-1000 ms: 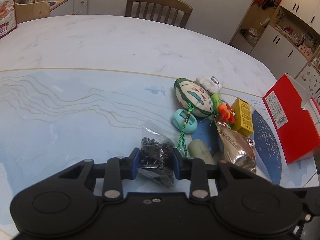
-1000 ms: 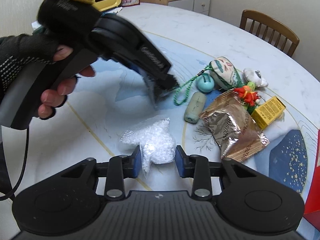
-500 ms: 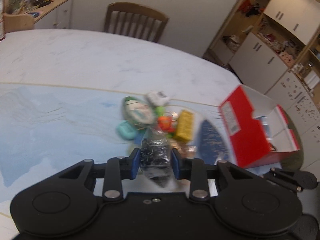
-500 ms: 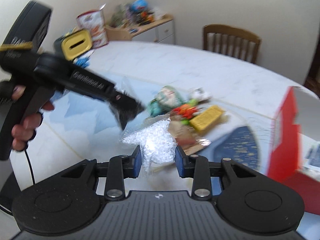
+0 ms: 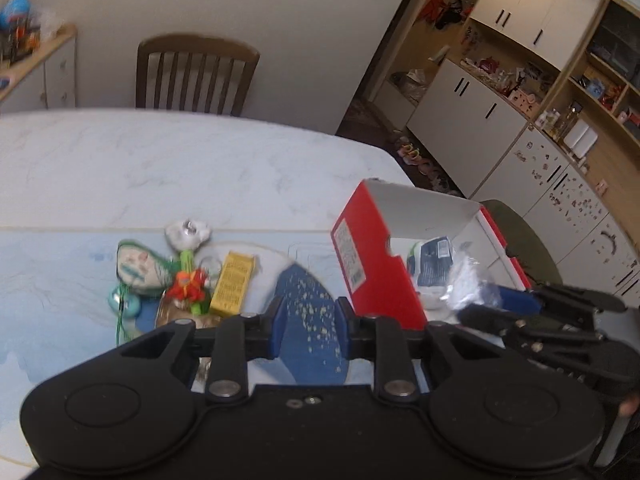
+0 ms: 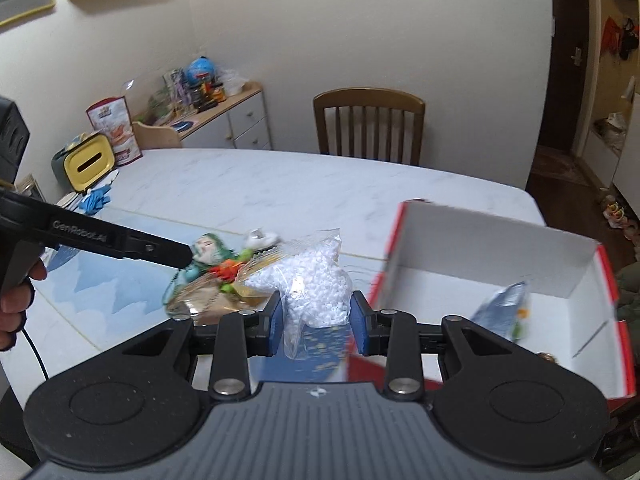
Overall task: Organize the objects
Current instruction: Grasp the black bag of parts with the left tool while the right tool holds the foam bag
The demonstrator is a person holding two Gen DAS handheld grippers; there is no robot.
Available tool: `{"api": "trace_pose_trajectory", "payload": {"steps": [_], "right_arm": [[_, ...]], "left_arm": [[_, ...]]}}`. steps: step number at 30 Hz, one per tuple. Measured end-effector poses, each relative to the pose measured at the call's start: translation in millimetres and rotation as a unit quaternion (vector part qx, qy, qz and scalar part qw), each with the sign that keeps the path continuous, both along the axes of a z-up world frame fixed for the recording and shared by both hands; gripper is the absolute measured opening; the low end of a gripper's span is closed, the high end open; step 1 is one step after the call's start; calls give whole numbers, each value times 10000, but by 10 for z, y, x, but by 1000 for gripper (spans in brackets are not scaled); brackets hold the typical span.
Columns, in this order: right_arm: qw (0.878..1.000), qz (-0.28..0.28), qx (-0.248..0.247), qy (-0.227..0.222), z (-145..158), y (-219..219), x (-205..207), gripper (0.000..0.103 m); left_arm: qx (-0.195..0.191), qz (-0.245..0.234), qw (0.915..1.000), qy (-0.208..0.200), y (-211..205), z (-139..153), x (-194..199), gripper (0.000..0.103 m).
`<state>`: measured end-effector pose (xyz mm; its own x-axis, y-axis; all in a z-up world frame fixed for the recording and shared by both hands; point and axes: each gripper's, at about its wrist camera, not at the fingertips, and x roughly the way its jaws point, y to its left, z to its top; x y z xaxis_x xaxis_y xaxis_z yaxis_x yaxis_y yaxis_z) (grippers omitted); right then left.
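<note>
right hand-held gripper pinches a bag of white beads by its lower end, so it's ready to drop into the red box at its two o'clock; left hand-held gripper hangs open and empty, the loose pile on the bench at its eleven o'clock.

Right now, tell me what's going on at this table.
A person with a gripper in each hand is sorting clutter into a red box. The right gripper holds a bag of white beads near the box. The left gripper is open and holds nothing. A yellow box, a plush toy and other bits lie on the table.
</note>
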<state>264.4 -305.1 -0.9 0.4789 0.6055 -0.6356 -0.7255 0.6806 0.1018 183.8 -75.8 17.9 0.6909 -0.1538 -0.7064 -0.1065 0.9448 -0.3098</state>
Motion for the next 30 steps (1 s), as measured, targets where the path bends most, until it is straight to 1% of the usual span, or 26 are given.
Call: {"api": "trace_pose_trajectory", "payload": {"steps": [5,8,9,11,12,14,15,16,17,18,20,25,27,30], "right_arm": [[9998,183,-45,-3,-19,-160,90,33],[9998,201,-6,16,-37,-213,127,33],[9998,209,5,32,-43,-224,133,33],[9996,257,-4,82,-70,-226,136,33],[9996,283,-23,96,-84,-217,132,33],[9995,289,-61,118,-112,-203,124,33],[9995,280,-60,145,-119,-193,120,33],[9995,269,-53,170,-126,-188,113,33],[9995,258,-51,184,-125,-176,104,33],[9995,250,-54,184,-123,-162,92,33],[9995,232,-63,182,-117,-136,64,33],[9997,97,-124,160,-102,-90,8,33],[9998,30,-114,164,-89,-86,-10,33],[9998,-40,-114,150,-72,-83,-38,33]], "left_arm": [[33,386,9992,7,110,64,10,23],[150,429,9989,115,164,35,-22,23],[250,427,9986,203,182,-9,-46,28],[536,472,9964,453,210,-162,-124,31],[559,474,9954,613,233,-269,-167,33],[413,551,9931,949,319,-503,-272,37],[351,625,9914,1096,364,-615,-314,47],[314,711,9896,1210,401,-714,-363,54],[318,798,9880,1285,430,-791,-409,77],[354,860,9870,1313,447,-849,-450,93],[421,796,9875,1296,460,-943,-505,94],[782,427,9838,1554,377,-1250,-464,94],[894,320,9830,1570,339,-1317,-468,89],[983,267,9829,1533,304,-1339,-482,85]]}}
